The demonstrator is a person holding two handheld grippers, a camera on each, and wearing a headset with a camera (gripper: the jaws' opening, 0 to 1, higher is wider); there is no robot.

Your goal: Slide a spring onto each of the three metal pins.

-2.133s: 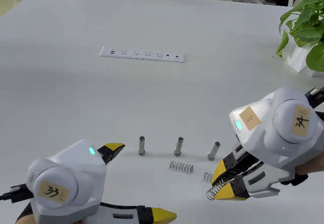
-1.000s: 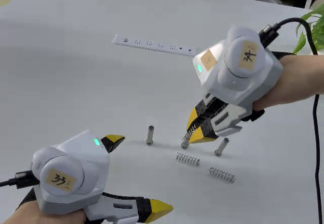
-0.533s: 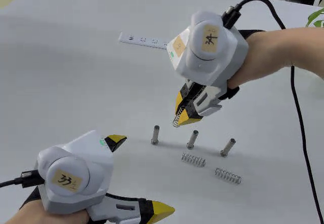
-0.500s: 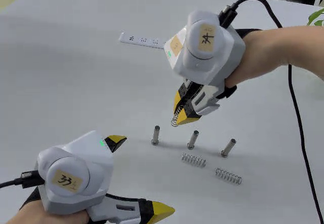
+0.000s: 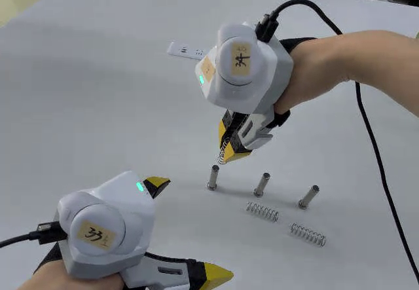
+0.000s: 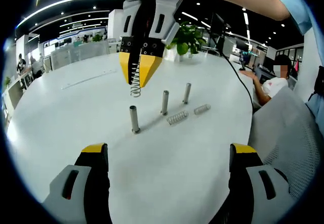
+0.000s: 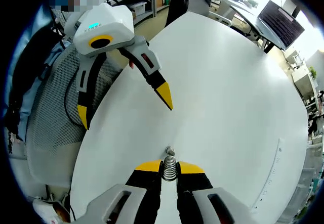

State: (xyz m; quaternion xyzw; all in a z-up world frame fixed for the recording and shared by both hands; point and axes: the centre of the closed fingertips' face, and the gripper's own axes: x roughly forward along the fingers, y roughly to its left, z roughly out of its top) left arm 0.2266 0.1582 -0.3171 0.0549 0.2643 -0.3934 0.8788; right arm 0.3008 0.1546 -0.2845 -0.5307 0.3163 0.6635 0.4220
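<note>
White desk (image 5: 98, 74), open-plan office (image 6: 55, 52) behind. The right claw (image 5: 226, 157) pinches a spring (image 5: 223, 150) upright, now closer over the leftmost pin (image 5: 213, 177) than before. The left claw (image 6: 168, 148) gapes, empty. Two loose springs (image 5: 262, 211) lie beside the other pins (image 5: 262, 184).

- My right gripper (image 5: 229, 151) hangs in the upper middle of the head view. Its nose points down and a little left, and its jaws are pinched together on a spring (image 5: 223, 152) that dangles from the yellow tips.
- My right hand (image 5: 298, 84) grips its white body from the right, and my bare forearm (image 5: 353, 51) runs off toward the upper right edge.
- My left gripper (image 5: 190, 229) sits at the lower left, jaws spread wide, yellow tips aimed right.
- A little of my left hand (image 5: 42, 273) shows at the bottom left corner, under the body.
- In the left gripper view my own jaws rise far apart at the bottom, and the right gripper is at top centre, tips down.
</note>
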